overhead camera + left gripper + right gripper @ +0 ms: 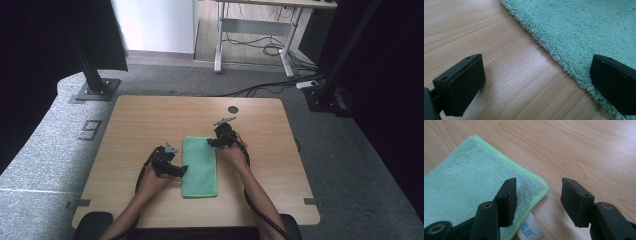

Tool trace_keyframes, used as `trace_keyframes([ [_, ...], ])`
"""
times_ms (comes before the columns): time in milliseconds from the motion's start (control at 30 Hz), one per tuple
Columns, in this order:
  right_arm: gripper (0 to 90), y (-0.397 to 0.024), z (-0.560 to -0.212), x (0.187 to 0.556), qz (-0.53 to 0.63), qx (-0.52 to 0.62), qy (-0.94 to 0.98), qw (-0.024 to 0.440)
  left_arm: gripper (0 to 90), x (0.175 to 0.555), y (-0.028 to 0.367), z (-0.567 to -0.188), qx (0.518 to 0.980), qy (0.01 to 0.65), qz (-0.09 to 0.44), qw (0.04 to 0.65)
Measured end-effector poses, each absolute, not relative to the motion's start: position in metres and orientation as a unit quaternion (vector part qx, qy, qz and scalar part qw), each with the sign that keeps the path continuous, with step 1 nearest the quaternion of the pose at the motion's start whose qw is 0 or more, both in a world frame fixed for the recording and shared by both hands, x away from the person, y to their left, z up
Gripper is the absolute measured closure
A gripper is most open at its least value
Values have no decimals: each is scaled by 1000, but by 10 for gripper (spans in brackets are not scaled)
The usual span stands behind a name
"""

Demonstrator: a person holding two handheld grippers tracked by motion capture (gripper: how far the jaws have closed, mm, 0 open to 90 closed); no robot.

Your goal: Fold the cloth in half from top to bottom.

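A folded mint-green towel (200,167) lies flat in the middle of the wooden table (150,120). My left gripper (182,170) sits low at the towel's left edge. In the left gripper view this gripper (536,82) is open wide, one jaw over bare wood and the other over the fluffy towel edge (574,37). My right gripper (210,143) is at the towel's far right corner. In the right gripper view it (537,200) is open, the stitched corner of the towel (474,185) lies under the gap, and a white label (530,230) pokes out below.
A dark round grommet (233,109) is set in the table near its far edge. Black frame posts stand on the grey floor at the left (95,80) and right (325,85). A desk frame (255,35) and cables lie beyond the table.
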State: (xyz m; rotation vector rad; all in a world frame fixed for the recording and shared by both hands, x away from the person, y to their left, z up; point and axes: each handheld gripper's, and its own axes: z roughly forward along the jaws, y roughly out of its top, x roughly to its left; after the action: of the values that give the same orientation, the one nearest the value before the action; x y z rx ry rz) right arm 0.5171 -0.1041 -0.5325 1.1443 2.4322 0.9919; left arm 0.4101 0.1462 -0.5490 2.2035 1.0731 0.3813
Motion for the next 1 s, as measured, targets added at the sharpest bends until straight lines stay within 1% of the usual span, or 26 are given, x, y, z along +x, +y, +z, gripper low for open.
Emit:
trace_keyframes([
  [133, 405, -104, -539, 521, 334, 397, 845, 133, 7, 410, 146, -549, 840, 409, 145, 325],
  [233, 415, -105, -540, 522, 338, 393, 845, 133, 6, 410, 146, -549, 840, 409, 145, 324],
  [267, 445, -105, -540, 521, 341, 391, 845, 133, 6, 410, 146, -549, 840, 410, 146, 324],
  [400, 628, -103, -539, 517, 351, 379, 848, 119, 5, 411, 145, -548, 842, 408, 144, 323],
  [500, 749, -101, -538, 517, 351, 377, 851, 105, 0, 414, 145, -545, 835, 414, 160, 327],
  [533, 790, -101, -538, 517, 352, 378, 850, 99, 0, 415, 145, -544, 833, 414, 158, 331],
  [567, 813, -101, -538, 517, 354, 378, 850, 93, 1, 416, 144, -545, 836, 412, 153, 329],
  [633, 831, -100, -538, 517, 354, 380, 850, 91, 0, 417, 142, -548, 840, 409, 159, 319],
  [700, 840, -99, -537, 516, 351, 381, 850, 93, 0, 418, 142, -548, 839, 414, 152, 319],
  [867, 844, -96, -534, 513, 343, 376, 854, 109, 0, 418, 143, -549, 836, 421, 149, 319],
  [1000, 844, -97, -525, 508, 358, 364, 852, 114, 0, 417, 143, -549, 833, 424, 151, 322],
])
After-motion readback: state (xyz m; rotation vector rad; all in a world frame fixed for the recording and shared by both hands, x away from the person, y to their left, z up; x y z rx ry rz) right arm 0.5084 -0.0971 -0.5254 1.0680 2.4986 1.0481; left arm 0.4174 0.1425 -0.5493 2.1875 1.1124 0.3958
